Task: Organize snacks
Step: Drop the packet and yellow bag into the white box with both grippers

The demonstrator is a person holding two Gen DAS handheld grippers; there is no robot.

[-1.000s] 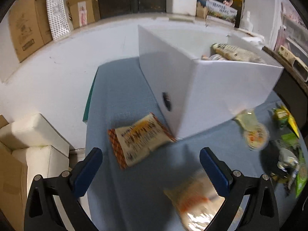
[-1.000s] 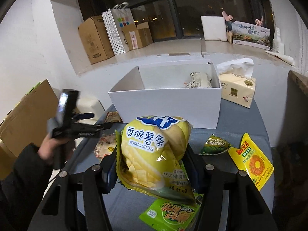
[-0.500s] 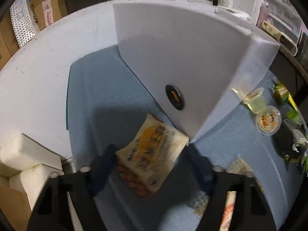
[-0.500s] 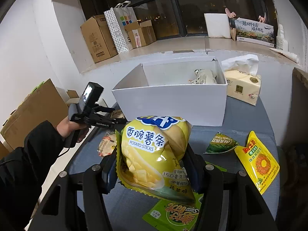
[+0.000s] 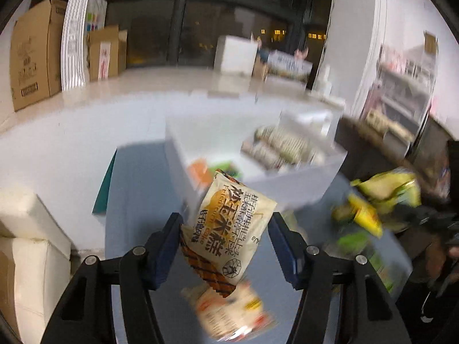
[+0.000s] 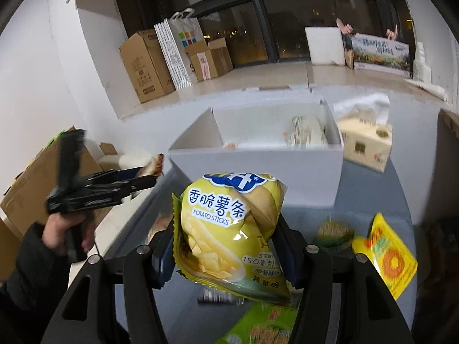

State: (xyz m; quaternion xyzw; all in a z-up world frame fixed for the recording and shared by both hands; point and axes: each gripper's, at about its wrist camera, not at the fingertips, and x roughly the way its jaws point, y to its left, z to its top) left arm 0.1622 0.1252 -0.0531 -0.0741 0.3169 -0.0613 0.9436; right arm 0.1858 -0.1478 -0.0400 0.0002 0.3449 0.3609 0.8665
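Gripping a cream fried corn cake packet (image 5: 229,229) between its blue pads, the left hand-held gripper (image 5: 226,239) holds it tilted, raised above the blue-grey table (image 5: 134,183), just in front of the white box (image 5: 289,177); the box already has a striped packet (image 5: 278,146) and some orange and green packs inside, too blurred to name. Another orange-and-white snack bag (image 5: 229,312) lies on the table below the held packet; yellow and green bags (image 5: 373,200) sit blurred off to the right. Right wrist view: right hand-held gripper (image 6: 226,246) is closed on a yellow potato sticks bag (image 6: 229,229), upright, lifted over the table (image 6: 370,200), in front of the white box (image 6: 258,172). A tissue box (image 6: 364,146) stands just right of the white box. A yellow sunflower-print pouch (image 6: 387,258) and a small green packet (image 6: 332,232) lie on the table at right, a green bag (image 6: 264,326) under the held one. The left hand-held gripper (image 6: 143,175) shows at left, carrying its packet near the box's left corner.
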